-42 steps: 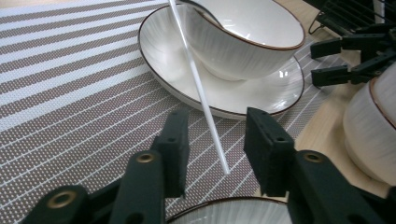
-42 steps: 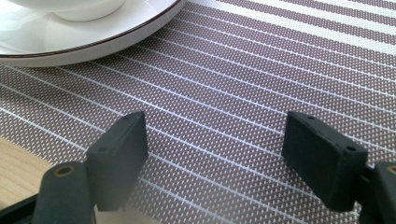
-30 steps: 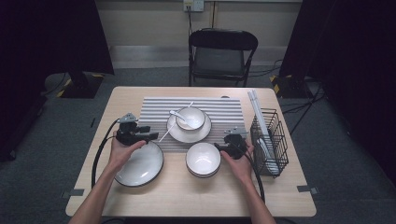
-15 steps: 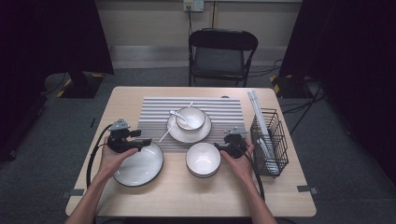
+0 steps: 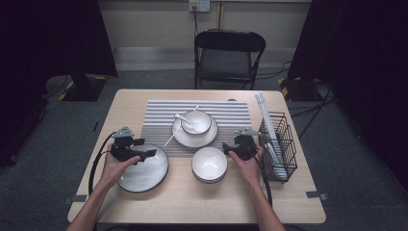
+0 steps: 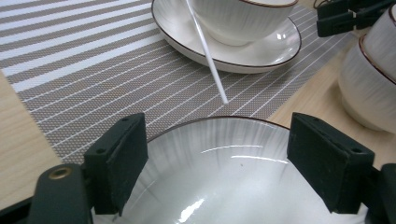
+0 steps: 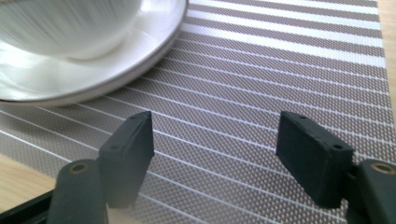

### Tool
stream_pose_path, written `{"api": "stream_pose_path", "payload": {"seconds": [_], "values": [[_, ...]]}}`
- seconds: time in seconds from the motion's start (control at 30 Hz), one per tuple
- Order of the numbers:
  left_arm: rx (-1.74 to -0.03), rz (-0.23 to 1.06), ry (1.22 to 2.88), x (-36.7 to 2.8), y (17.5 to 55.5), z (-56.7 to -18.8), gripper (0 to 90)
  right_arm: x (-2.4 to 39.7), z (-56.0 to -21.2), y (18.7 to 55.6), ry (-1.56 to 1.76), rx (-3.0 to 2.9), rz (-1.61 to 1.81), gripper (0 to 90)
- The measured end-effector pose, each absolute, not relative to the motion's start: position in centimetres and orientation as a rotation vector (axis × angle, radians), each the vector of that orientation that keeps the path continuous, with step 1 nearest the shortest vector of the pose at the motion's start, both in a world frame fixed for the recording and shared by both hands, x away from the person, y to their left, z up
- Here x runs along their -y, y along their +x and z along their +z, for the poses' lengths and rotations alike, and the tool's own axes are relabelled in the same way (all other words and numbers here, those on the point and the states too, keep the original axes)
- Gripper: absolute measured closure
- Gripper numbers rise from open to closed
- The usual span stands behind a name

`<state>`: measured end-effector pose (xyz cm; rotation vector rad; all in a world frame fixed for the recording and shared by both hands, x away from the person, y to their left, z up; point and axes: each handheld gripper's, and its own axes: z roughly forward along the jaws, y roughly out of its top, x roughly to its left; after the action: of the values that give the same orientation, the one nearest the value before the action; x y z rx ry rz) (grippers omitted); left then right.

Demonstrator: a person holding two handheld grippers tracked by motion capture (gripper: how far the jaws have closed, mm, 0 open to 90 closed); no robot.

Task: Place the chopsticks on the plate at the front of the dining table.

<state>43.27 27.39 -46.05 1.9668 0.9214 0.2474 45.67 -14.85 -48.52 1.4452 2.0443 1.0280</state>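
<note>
A white plate [image 5: 142, 169] with a dark rim lies at the front left of the table. My left gripper [image 5: 153, 153] hovers over its left part. In the left gripper view the gripper [image 6: 217, 136] stands open with the plate [image 6: 224, 163] just beneath the gap and neither pad touching it; its jaws have just been opening. A white bowl [image 5: 209, 164] sits near the middle front. To its right, my right gripper [image 5: 225, 148] points left over the striped placemat [image 7: 280, 74]. It is open [image 7: 215, 135] with nothing between the jaws, which have just been closing a little.
A smaller bowl with a spoon [image 5: 195, 121] stands on a saucer [image 5: 185, 137] on the placemat [image 5: 159, 113], and a thin white stick [image 6: 208, 56] leans on it. A black wire rack [image 5: 278, 144] holding white sticks stands at the right edge. A folding chair [image 5: 228, 55] is behind the table.
My left hand and gripper have slid left and toward the front edge, off the plate's far rim. The plate has stayed put. The right hand has not moved.
</note>
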Motion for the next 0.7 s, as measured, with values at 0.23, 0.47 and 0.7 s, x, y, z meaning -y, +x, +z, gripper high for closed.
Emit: {"api": "stream_pose_path", "payload": {"seconds": [0.23,0.47,0.7], "values": [[-0.923,0.255,1.979,-27.5,43.2,-46.0,16.9,13.8,-46.3,45.5,1.366,-2.041,1.062,28.6],[-0.926,0.252,1.966,-27.1,43.0,-46.0,20.3,12.7,-44.2,45.5,1.314,-2.041,1.082,29.0],[-0.901,0.263,1.981,-26.5,42.8,-45.8,21.5,12.0,-42.4,45.3,1.276,-2.072,1.142,28.2]]}}
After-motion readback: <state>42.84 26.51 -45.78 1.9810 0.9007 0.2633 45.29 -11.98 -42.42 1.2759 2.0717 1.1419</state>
